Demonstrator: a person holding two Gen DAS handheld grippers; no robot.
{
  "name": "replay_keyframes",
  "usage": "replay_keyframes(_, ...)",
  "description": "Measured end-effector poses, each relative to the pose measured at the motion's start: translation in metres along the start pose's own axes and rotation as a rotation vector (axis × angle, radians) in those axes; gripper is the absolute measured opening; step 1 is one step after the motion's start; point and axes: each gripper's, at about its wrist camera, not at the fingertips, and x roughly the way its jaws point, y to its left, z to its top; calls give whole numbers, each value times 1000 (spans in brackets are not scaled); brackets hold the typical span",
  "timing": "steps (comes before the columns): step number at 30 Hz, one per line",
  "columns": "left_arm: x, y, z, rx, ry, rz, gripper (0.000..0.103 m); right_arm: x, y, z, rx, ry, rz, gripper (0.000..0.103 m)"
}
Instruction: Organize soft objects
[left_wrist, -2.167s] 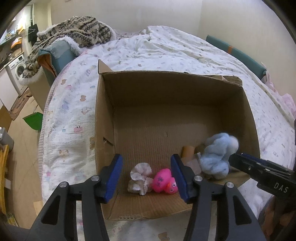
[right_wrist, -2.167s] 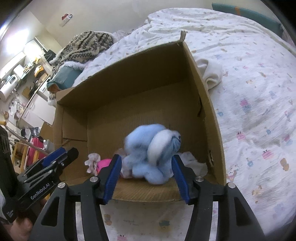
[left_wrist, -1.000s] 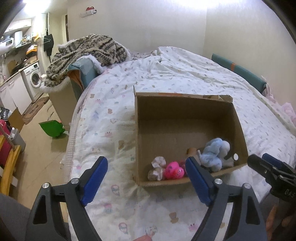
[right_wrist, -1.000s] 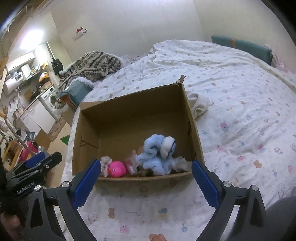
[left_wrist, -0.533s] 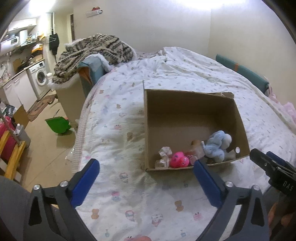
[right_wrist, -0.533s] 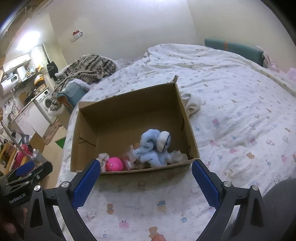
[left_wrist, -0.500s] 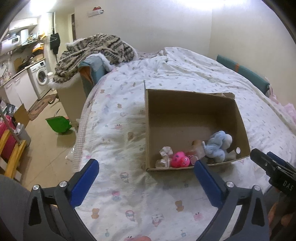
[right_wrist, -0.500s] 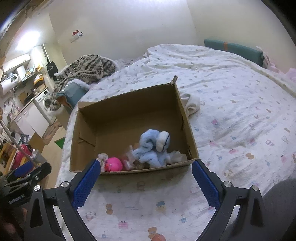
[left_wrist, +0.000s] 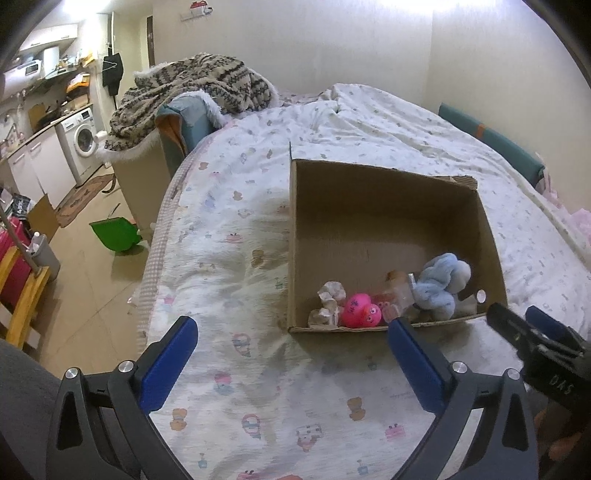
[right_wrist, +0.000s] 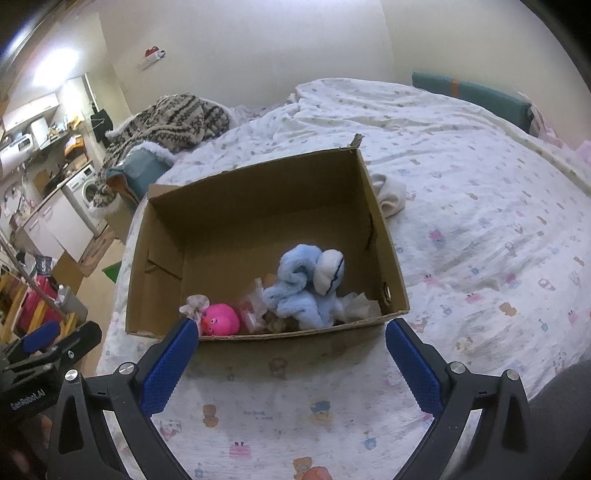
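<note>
Left wrist view
Around: a bed (left_wrist: 258, 369) with a white quilt full of little cartoon prints; a striped fuzzy blanket (left_wrist: 192, 88) piled past its far end; a washing machine (left_wrist: 83, 142) and a green dustpan (left_wrist: 116, 234) on the floor to the left.
In the way: nothing sits between the claw and the box.
Left gripper (left_wrist: 291, 354): blue pads spread wide, nothing between them; the jaws have just been opening.
Box: a brown cardboard box (left_wrist: 369, 192), top open, lying on the quilt just past the claw.
Toys: a fluffy blue plush toy (left_wrist: 439, 288), a smooth pink rubber toy (left_wrist: 360, 310) and a crinkly pale cloth flower (left_wrist: 328, 301) lie in a row along the near wall inside.
Other claw: the right gripper (left_wrist: 532, 332) pokes in low at the right.

Right wrist view
Around: a white sock (right_wrist: 391, 195) lies on the quilt, touching the box's right wall.
Right gripper (right_wrist: 291, 354): blue pads spread wide, holding nothing.
Box: the cardboard box (right_wrist: 258, 192) sits right ahead of the pads.
Toys: blue plush toy (right_wrist: 303, 288) in the near right part, pink rubber toy (right_wrist: 221, 319) to its left, crumpled white paper (right_wrist: 358, 304) in the corner.
</note>
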Motion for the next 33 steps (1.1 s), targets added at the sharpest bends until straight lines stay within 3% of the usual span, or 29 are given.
replay_keyframes(33,-4,0,1,-11,8,-22,103,1,4,-1,-21,-1,-1,103)
